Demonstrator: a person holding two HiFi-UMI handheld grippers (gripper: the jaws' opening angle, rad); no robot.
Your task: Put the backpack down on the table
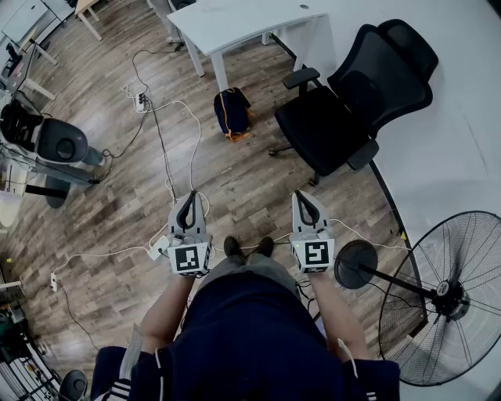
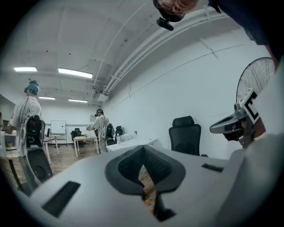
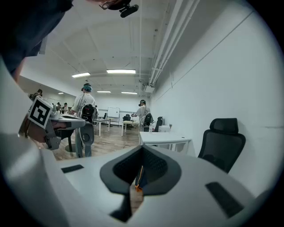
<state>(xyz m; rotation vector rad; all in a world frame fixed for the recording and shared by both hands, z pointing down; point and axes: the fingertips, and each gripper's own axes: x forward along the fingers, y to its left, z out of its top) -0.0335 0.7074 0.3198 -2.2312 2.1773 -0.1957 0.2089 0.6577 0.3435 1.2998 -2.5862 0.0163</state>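
Hand-held grippers, left and right, both have jaws pressed together on nothing, with the backpack slumped on the floor well ahead of them by the bench; soft, floppy, probably weighty, it looks best taken by a top loop or strap

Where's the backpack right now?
Head view, upper centre: the backpack sits on the floor beside the white table, left of the black chair.

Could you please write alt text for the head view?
A dark backpack lies on the wood floor by a white table, near a black office chair. A person holds the left tongs and right tongs, both shut.
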